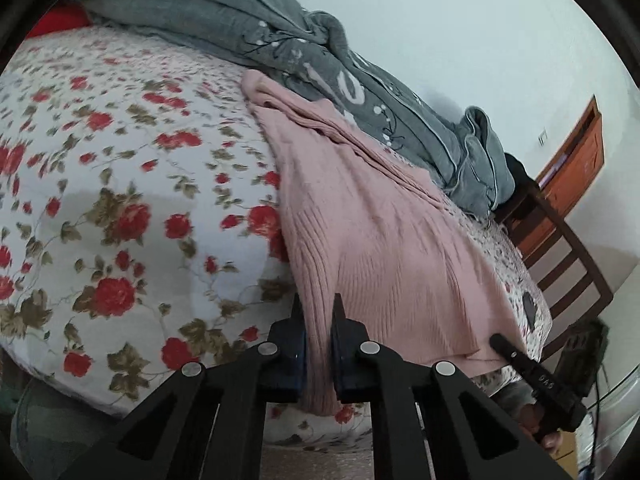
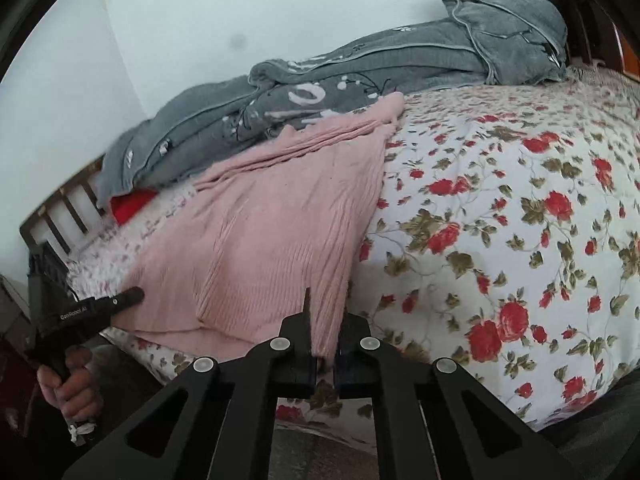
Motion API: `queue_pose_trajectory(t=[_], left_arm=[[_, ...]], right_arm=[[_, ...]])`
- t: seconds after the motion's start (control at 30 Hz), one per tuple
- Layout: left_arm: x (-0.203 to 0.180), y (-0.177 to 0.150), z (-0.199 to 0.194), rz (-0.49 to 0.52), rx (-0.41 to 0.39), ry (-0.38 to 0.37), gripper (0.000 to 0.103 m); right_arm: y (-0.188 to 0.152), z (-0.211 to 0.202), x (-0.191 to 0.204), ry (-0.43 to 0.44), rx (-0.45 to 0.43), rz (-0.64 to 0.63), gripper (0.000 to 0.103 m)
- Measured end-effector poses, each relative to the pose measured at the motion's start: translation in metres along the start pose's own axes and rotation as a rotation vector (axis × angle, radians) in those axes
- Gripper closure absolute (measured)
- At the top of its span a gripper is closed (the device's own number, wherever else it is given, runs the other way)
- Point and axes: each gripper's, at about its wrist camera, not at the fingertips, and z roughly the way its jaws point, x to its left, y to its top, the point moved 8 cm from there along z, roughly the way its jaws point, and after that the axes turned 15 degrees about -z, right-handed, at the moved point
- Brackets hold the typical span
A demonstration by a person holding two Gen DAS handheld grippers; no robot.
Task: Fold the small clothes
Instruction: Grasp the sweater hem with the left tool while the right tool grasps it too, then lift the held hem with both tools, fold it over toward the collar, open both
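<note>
A pink ribbed knit garment (image 1: 384,240) lies flat on the flowered bedsheet (image 1: 120,184), its hem at the bed's near edge. My left gripper (image 1: 318,312) is shut on the hem's left corner, and pink cloth fills the gap between its fingers. In the right wrist view my right gripper (image 2: 326,320) is shut on the right corner of the same pink garment (image 2: 272,232). Each view shows the other tool at the far corner: the right gripper (image 1: 516,356), and the left gripper (image 2: 124,299) held by a hand (image 2: 70,384).
A rumpled grey quilt (image 1: 280,40) runs along the far side of the bed, touching the garment's top edge. A red item (image 2: 132,204) peeks from under it. Wooden slats (image 1: 568,272) stand at the bed's end, with a brown door (image 1: 576,168) beyond.
</note>
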Motion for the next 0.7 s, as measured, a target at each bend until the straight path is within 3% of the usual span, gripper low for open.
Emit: queue_pose_trajectory(t=[0.2,0.5,0.53,0.7], left_arm=[[0.004,0.004,-0.008,-0.018,-0.012,-0.029,0.093],[0.008,-0.008,0.004,-0.016,0.058,-0.002,0.090],[0.008,-0.009,0.004,-0.013,0.057,-0.001,0.087],[0.006,-0.012,0.005,0.005,0.059,0.016,0.080]], right_arm=[[-0.001,-0.012,-0.004,0.006,-0.030,-0.008,0.099],[-0.013,0.010,0.000,-0.005,0.073,-0.009,0.095],[-0.011,0.008,0.002,-0.003,0.069,-0.014,0.091],[-0.013,0.014,0.011,0.032,0.079,-0.031,0.090]])
